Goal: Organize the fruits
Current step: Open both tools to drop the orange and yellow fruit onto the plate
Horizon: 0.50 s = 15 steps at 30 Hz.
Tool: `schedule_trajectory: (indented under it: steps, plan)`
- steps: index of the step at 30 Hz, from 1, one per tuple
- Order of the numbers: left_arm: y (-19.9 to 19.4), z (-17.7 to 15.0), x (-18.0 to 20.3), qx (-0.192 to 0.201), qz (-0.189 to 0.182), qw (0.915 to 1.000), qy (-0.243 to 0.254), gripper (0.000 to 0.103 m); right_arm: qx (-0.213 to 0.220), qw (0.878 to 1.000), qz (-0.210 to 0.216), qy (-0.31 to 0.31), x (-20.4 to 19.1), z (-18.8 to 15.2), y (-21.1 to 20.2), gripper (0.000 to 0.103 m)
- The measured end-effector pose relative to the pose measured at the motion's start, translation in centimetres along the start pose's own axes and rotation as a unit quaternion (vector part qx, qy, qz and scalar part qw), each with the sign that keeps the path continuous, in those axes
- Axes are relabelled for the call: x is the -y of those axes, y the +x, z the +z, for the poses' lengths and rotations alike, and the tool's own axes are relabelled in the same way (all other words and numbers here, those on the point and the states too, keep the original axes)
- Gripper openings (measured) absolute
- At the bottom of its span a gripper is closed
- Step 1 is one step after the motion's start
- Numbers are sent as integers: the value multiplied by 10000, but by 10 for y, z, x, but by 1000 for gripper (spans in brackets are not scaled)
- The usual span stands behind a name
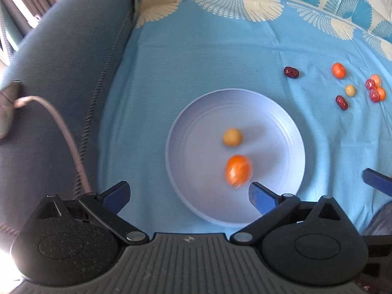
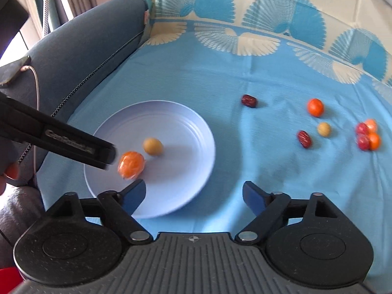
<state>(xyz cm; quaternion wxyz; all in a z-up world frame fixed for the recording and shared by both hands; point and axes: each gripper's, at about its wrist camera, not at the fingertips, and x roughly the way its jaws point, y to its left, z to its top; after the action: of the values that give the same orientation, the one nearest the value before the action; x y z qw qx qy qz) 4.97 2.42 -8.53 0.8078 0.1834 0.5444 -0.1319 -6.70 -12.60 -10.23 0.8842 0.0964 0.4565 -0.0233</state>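
Left gripper jaws spread wide, nothing between them; the orange fruit lies just beyond its right fingertip on the plate, blurred. Right gripper likewise apart, over the plate's near-right rim. Plate: round, smooth, pale lavender, ringed. A matte yellow round fruit sits just beyond the orange one. Wrinkled dark-red dates lie on blue cloth, far right.

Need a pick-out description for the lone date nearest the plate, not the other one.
Start at the pale lavender plate on the blue cloth, then look just beyond its far right rim. The dark red wrinkled date lies there alone on the cloth. The other date sits farther right, beside a small tan fruit.
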Motion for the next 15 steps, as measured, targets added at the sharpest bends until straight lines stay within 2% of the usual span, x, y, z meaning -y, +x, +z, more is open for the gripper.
schedule_trajectory:
  steps: [5, 9, 11, 15]
  plan:
    - [-59, -16, -6, 7, -225, 9997, 17, 103, 149, 9995, -49, 265, 8, -14, -56, 89]
    - [-119, -28, -5, 284, -544, 9980, 132, 103, 466, 9977, -108, 470, 13, -20, -98, 89]
    - [-150, -35, -3, 513, -509, 9971, 244, 103, 641, 9968, -134, 461, 14, -21, -117, 89]
    - [-206, -44, 5, 570, -446, 9958, 563, 103, 946, 9944, -256, 400, 14, -25, -149, 89]
